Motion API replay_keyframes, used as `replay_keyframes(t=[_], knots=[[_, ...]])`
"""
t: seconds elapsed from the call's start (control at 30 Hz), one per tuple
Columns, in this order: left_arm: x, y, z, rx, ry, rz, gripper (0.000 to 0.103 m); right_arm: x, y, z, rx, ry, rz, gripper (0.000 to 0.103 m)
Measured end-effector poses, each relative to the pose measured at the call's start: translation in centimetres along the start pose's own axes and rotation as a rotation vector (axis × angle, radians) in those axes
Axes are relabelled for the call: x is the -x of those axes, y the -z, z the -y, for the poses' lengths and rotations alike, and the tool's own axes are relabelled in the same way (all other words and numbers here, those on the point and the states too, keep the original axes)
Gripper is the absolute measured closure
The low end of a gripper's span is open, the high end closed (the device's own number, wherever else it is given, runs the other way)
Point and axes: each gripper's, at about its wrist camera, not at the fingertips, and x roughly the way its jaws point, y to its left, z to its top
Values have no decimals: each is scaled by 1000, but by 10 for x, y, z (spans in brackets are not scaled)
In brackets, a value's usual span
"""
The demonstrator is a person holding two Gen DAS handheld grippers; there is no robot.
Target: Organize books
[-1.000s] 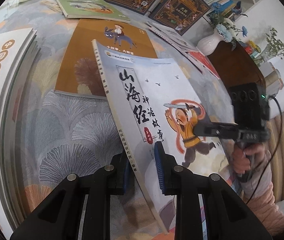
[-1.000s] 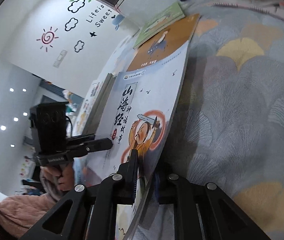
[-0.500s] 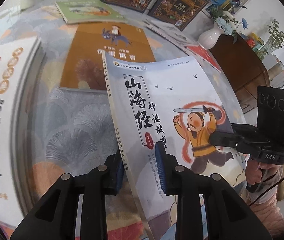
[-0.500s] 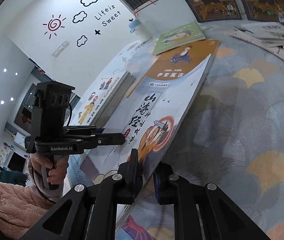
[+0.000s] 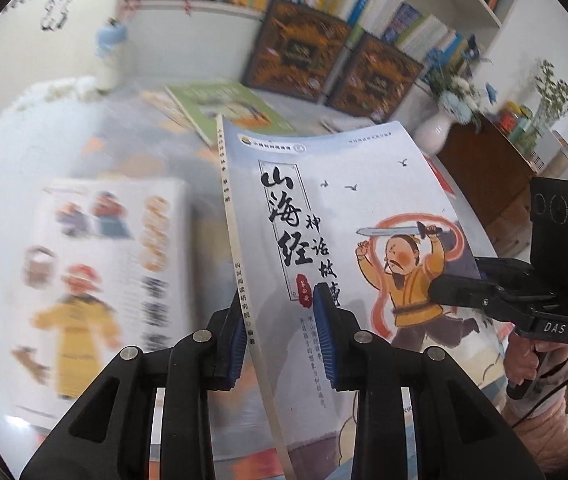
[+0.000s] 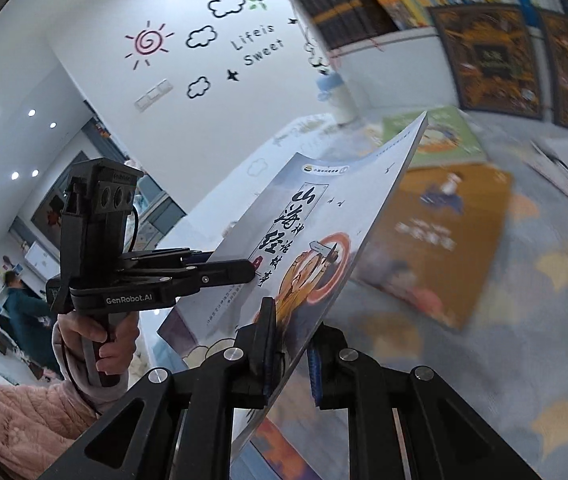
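Spreading under everything is a grey patterned cloth [image 6: 483,360] with yellow and white fan shapes, books scattered over it: an orange-covered book [image 6: 443,236] lying flat, a green book [image 5: 220,108] beyond it. Lifted clear above them is the pale blue storybook [image 5: 343,216], tilted, its swordsman cover facing up. The left gripper [image 5: 282,334] straddles the spine edge near the bottom, its jaws easing apart, the right pad off the cover. The right gripper [image 6: 289,354] is clenched on the book's opposite edge.
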Motion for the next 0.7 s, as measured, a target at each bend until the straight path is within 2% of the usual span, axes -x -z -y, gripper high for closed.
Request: replay_keyframes(t=[0.3,0.43,0.7], knots=[[37,-17,-64,54,-107,77,74,-64,-37,-41,25,-55,8,90],[40,-16,-98,97,-146,80,75,-98,-45,-53,19,-70,-12,90],[29,-1,-143,171,-171,57,75,-152,-44,-61,1,-74,-78,90]])
